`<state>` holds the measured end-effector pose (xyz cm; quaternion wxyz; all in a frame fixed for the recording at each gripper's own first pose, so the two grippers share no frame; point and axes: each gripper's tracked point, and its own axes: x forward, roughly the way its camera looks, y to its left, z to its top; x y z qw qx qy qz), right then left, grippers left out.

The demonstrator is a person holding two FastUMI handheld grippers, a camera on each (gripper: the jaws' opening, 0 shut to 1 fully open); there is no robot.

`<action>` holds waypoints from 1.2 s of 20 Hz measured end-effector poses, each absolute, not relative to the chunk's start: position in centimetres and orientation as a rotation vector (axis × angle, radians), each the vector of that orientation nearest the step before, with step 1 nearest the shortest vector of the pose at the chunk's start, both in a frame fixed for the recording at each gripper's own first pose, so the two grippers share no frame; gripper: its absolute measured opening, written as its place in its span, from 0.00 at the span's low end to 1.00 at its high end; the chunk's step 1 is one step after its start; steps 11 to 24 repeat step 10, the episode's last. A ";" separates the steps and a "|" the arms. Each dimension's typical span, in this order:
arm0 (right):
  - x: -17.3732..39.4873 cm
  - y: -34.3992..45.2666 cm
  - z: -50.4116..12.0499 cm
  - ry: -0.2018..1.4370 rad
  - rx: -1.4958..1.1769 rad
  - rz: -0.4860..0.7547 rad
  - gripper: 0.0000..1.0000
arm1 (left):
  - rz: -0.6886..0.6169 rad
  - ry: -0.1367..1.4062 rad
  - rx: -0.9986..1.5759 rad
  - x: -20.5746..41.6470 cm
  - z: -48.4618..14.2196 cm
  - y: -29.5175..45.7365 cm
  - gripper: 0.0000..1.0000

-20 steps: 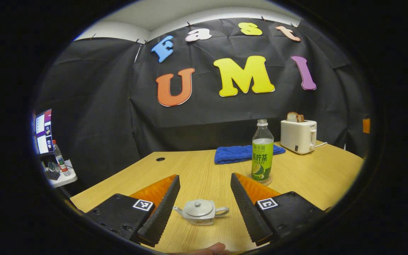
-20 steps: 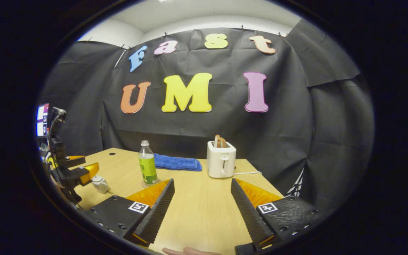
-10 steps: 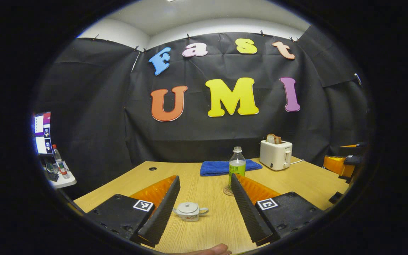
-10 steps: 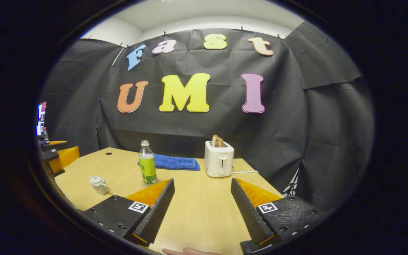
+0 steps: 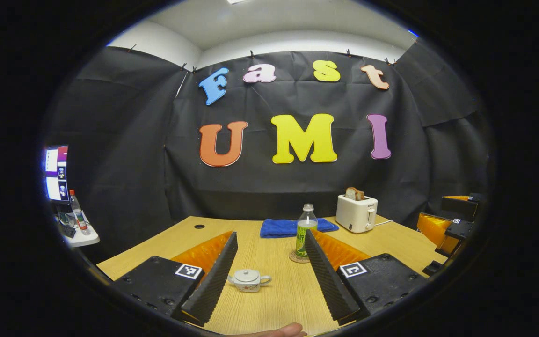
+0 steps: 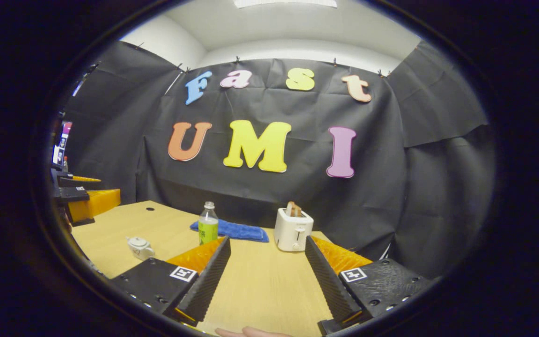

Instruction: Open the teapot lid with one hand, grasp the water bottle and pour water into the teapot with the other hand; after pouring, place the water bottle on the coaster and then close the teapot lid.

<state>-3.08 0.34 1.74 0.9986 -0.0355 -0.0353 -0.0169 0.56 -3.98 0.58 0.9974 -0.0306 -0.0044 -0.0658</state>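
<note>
- I'm holding my left gripper [image 5: 269, 276] and right gripper [image 6: 265, 281] wide open, gripping nothing.
- The teapot [image 5: 249, 280], lid on, is sitting on the table [image 5: 269, 248] ahead of the left one.
- The bottle [image 5: 305, 232] is standing on its coaster [image 5: 294, 257], so the job looks finished.

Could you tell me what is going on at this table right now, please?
A person holds two grippers above a wooden table, both open and holding nothing. The left gripper faces the small teapot, whose lid is on. The water bottle stands upright on its coaster, ahead of a blue towel and a toaster. The right gripper points at bare tabletop near the toaster.
</note>
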 end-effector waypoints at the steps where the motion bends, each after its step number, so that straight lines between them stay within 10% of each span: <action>1: -3.2 0.3 1.8 -0.077 -0.073 -0.040 0.96 | -0.137 -0.009 -0.060 0.5 0.6 -4.2 0.91; 24: -2.7 0.2 1.7 -0.077 -0.058 -0.038 0.95 | -0.155 -0.020 -0.028 -0.4 0.6 -5.6 0.91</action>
